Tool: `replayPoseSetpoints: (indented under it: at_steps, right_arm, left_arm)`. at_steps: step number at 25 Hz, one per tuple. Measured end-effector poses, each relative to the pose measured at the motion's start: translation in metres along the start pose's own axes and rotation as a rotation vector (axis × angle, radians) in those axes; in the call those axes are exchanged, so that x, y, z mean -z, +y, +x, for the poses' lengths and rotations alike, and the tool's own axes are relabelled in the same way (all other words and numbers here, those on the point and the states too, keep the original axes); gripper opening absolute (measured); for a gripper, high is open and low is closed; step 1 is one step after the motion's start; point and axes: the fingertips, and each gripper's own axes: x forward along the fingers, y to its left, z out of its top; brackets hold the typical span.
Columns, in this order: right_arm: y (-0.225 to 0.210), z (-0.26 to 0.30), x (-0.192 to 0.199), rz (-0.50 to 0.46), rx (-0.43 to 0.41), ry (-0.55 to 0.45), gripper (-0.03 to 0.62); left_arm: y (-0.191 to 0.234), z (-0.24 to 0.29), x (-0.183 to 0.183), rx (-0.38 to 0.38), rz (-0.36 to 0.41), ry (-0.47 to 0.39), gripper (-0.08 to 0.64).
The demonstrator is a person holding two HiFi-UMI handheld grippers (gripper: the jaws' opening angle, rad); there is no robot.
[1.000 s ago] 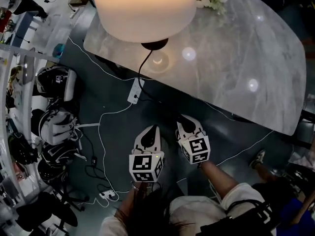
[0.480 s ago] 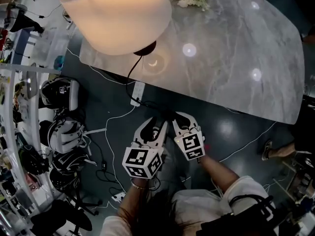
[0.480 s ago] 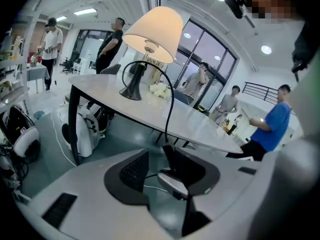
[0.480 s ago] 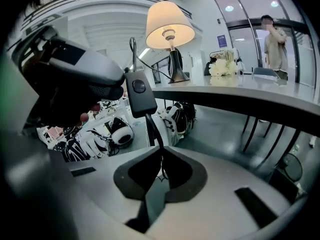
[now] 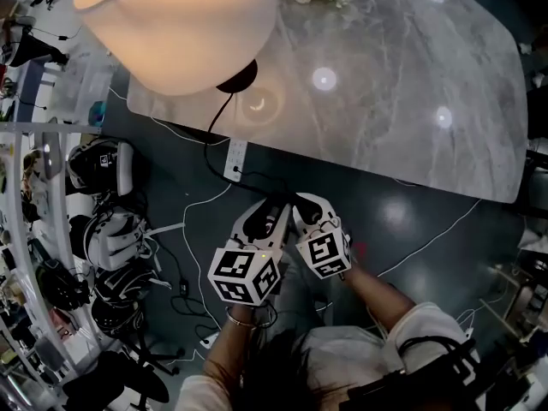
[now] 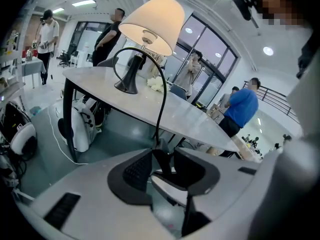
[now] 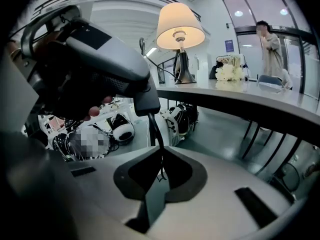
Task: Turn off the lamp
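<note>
Lamp (image 5: 175,24) stands at the table's (image 5: 411,84) left end, shade glowing, so it's lit. It's well apart from both claws, up and fwd-left of them. The link is its black cord (image 6: 164,96), which drops from the base over the table edge to where the claws meet, low over the floor in front of the person. In the left gripper view the left gripper (image 5: 267,217) has its jaws pressed in on a dark block on that cord, prob. the inline switch (image 7: 145,101). The cord enters straight btwn the pads from above. In the right gripper view the right gripper (image 5: 301,205) pinches the thin cord just below that block, jaws closed to a slit, w/ the left claw's tip looming just above it. So the left is the nearer one, on the switch itself, and the right only steadies the line under it. The switch's long axis runs along the cord, roughly in line w/ the left jaws, pointing up toward the table edge. My read: the next move is a squeeze or press on the block's face, and the rocker's side can't be made out. A white power strip (image 5: 235,158) lies on the floor near the table edge.
</note>
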Motion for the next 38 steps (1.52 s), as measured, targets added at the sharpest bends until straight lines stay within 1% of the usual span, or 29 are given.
replayPoseSetpoints:
  at_steps: [8,18,22,25,27,29,30,31,34,38]
  right_arm:
    - [0.0033,-0.0040,0.0032,-0.015,0.008,-0.011,0.011]
    - [0.0016,-0.0081,0.0081,-0.007,0.004,-0.006,0.011]
    - [0.0021,-0.0073,0.0080,-0.010,-0.009,-0.008,0.011]
    - [0.0032,-0.0063,0.0075,0.010,-0.025,-0.017,0.011]
    - [0.0039,-0.0046,0.0070,0.028,-0.043,-0.031,0.011]
    - [0.0031,-0.0045,0.0070,0.038,-0.060,-0.040,0.011]
    - [0.0024,-0.0052,0.0068,0.041,-0.066,-0.046,0.011]
    - [0.0019,-0.0059,0.0064,0.043,-0.070,-0.050,0.011]
    - [0.0020,-0.0061,0.0053,0.044,-0.075,-0.053,0.011]
    - [0.0006,-0.0035,0.0057,0.044,-0.078,-0.047,0.011]
  left_arm:
    - [0.0008,-0.0015,0.0025,0.008,0.024,0.007,0.130]
    - [-0.0007,0.0012,0.0072,0.000,0.009,0.007,0.129]
    - [0.0025,0.0002,0.0073,-0.005,-0.005,-0.002,0.124]
    - [0.0043,-0.0006,0.0067,-0.009,0.001,-0.003,0.123]
    - [0.0035,-0.0003,0.0050,0.010,-0.012,-0.006,0.118]
    - [0.0004,0.0001,0.0029,0.056,-0.070,-0.015,0.080]
    - [-0.0011,0.0001,0.0024,0.077,-0.096,-0.018,0.073]
    - [-0.0020,-0.0002,0.0021,0.090,-0.104,-0.020,0.071]
    - [-0.0033,-0.0015,0.0017,0.100,-0.085,-0.021,0.072]
    - [-0.0025,0.0009,0.0013,0.101,-0.096,-0.021,0.072]
